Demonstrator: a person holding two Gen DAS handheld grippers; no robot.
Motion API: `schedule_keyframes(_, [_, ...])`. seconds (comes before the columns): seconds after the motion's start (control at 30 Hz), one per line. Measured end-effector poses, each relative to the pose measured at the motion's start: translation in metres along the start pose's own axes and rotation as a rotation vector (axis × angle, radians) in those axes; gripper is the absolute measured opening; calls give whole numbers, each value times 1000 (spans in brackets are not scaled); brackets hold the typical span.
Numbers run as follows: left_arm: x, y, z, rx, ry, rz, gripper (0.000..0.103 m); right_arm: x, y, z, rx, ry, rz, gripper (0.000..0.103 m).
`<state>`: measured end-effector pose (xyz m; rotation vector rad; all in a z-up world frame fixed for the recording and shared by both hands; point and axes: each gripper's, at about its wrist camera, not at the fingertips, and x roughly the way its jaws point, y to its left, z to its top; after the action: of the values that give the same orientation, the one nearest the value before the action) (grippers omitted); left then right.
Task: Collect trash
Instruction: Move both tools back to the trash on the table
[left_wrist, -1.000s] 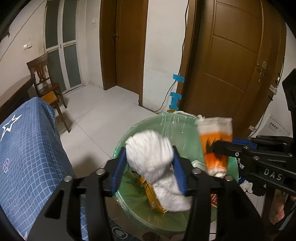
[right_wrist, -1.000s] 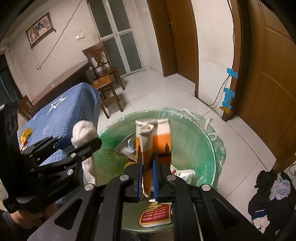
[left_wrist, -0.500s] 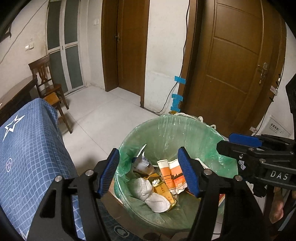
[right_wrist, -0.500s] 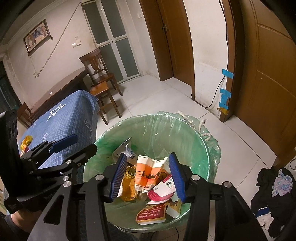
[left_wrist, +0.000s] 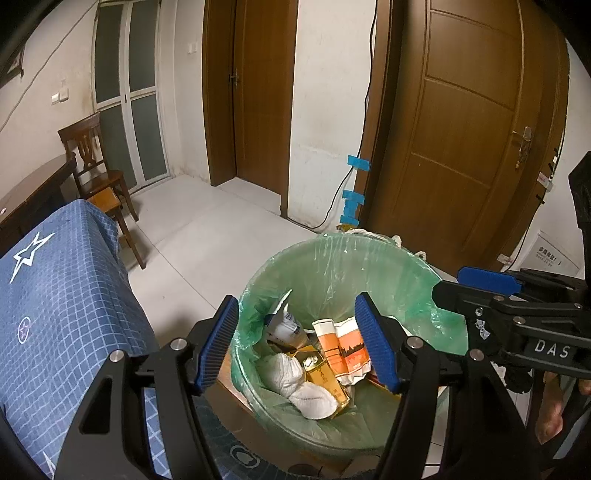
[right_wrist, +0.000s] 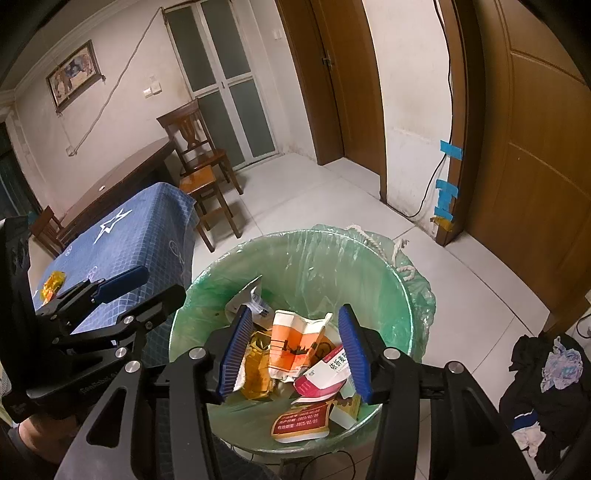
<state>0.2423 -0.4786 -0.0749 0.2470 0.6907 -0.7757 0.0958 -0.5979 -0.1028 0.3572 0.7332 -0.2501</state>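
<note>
Probably a home, wooden doors (left_wrist: 461, 140), dining chair (right_wrist: 195, 147), framed picture (right_wrist: 74, 75)

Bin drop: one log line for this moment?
left tool: open, empty | right tool: open, empty | tissue wad, orange carton: in bin

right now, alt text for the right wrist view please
The open right gripper hovers empty over a round bin with a green plastic liner, where a crumpled orange-and-white paper carton lies among other trash.
</note>
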Motion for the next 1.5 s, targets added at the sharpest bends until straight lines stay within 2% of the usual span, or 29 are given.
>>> schedule_keyframes(0.2, [-13,5,-3,-2,-10,0,63,-9,9,-2,-7,-16,5,56])
schedule_keyframes(0.37, [-36,18,-9,-15,-29,-2,64,-30,27,-7,-41,-64,25,60])
schedule_keyframes(0.43, [-52,26,-15,-15,-50,4,68,-42,41,-13,-68,-99,45,62])
schedule_keyframes(0.53, [-80,45,-25,-28,-77,19,70,-54,72,-26,-132,-137,89,66])
schedule_keyframes(0.8, [-149,118,-60,-89,-104,85,72,-57,167,-52,-274,-123,277,75])
schedule_keyframes(0.9, [-176,160,-73,-148,-111,113,73,-50,202,-55,-315,-102,321,75])
schedule_keyframes(0.93, [-188,180,-78,-171,-118,152,73,-47,214,-56,-328,-94,334,75])
schedule_keyframes(1.17, [-239,296,-110,-307,-97,297,74,-21,296,-62,-417,-23,415,75])
schedule_keyframes(1.3, [-248,366,-129,-418,-41,346,76,-3,341,-59,-444,20,469,75])
schedule_keyframes(1.4, [-239,422,-138,-512,34,360,76,21,375,-50,-463,75,519,74])
schedule_keyframes(1.5, [-226,448,-140,-530,96,361,76,48,408,-42,-474,125,553,71])
